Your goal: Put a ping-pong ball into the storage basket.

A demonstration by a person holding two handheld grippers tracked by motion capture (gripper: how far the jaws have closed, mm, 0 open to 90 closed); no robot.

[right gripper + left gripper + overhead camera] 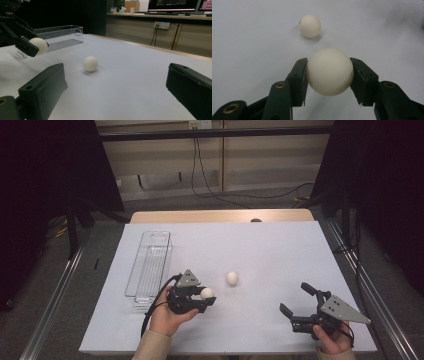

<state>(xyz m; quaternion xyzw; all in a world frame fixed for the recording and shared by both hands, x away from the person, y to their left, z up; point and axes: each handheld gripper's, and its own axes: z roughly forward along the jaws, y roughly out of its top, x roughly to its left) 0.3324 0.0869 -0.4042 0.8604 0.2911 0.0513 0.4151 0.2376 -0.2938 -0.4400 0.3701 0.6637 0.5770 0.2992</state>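
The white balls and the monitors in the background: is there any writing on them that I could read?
None is legible.
Loose ball: a small dark mark at its upper left edge, too small to read.
Monitors: coloured lines on screen, too blurred to read.
Held ball: no print visible.

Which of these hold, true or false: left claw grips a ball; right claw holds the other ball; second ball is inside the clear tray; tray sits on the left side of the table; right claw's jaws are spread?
1. The left claw grips a white ball. True.
2. The right claw holds the other ball. False: nothing lies between its jaws.
3. The second ball is inside the clear tray. False: it lies loose on the white table, right of the tray.
4. The tray sits on the table's left side. True.
5. The right claw's jaws are spread apart. True.
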